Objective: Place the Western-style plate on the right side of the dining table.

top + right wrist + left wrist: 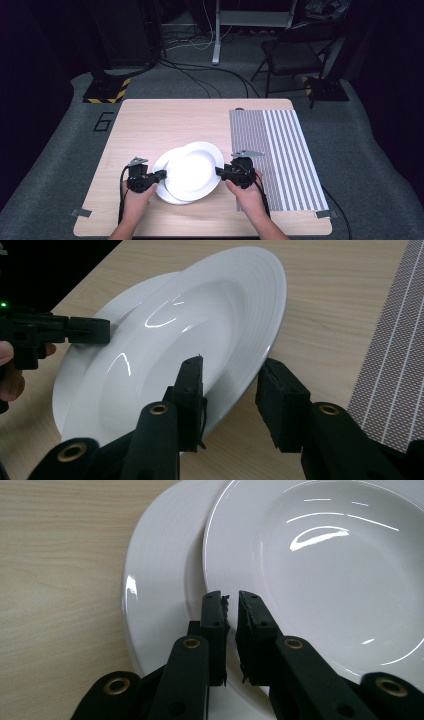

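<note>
Two white plates lie stacked and offset on the wooden table [150, 125]. The deep upper plate [192, 170] [325, 570] [200, 315] sits to the right of the lower plate [170, 196] [160, 580] [127, 302]. My right gripper [218, 171] [233, 361] is shut on the upper plate's right rim, one jaw on top and one below. My left gripper [162, 174] [233, 597] [107, 330] is shut at the plates' left side, tips where the two rims overlap. Whether a rim is pinched in its narrow slit I cannot tell.
A grey striped mat [280, 150] [395, 365] covers the table's right part, close to my right hand [250, 197]. Bare wood lies behind and left of the plates. Beyond the table stand a folding chair [295, 55] and floor cables.
</note>
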A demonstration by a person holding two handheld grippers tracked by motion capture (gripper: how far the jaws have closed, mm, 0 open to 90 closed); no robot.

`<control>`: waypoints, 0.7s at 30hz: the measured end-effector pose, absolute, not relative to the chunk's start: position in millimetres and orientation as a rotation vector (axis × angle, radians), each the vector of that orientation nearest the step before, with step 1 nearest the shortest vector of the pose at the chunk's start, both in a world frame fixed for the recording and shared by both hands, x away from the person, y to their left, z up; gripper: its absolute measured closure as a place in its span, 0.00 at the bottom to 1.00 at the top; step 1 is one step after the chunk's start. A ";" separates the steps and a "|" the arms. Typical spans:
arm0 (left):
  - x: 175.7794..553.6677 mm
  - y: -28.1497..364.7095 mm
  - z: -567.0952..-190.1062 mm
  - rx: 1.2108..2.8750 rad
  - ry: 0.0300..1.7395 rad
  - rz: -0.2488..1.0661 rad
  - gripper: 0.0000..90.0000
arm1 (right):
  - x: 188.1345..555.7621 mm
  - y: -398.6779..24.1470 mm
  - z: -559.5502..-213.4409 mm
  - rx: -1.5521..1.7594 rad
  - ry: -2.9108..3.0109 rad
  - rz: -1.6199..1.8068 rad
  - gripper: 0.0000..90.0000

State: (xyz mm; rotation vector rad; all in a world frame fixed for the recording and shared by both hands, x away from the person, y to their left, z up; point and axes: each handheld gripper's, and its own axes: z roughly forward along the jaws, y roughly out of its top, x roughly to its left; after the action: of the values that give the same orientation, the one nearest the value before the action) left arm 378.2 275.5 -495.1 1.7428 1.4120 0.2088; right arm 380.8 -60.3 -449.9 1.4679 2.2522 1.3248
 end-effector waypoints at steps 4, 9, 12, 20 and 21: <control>378.1 273.8 -495.8 1.746 1.411 0.202 0.91 | 375.8 -61.7 -450.7 1.457 2.237 1.349 0.70; 377.7 274.1 -496.4 1.738 1.414 0.198 0.91 | 373.2 -62.5 -453.6 1.449 2.213 1.379 0.70; 377.7 274.3 -496.4 1.739 1.411 0.192 0.89 | 373.0 -64.5 -455.1 1.451 2.210 1.407 0.71; 375.5 273.4 -494.6 1.740 1.394 0.183 0.80 | 371.9 -69.0 -459.0 1.478 2.201 1.435 0.71; 375.2 273.5 -494.5 1.735 1.396 0.182 0.80 | 371.9 -69.5 -459.4 1.477 2.200 1.439 0.71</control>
State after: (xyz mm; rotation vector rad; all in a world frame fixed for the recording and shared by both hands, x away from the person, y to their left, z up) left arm 375.2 273.5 -494.5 1.7350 1.3963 0.1820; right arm 371.9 -69.5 -459.4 1.4772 2.1999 1.4385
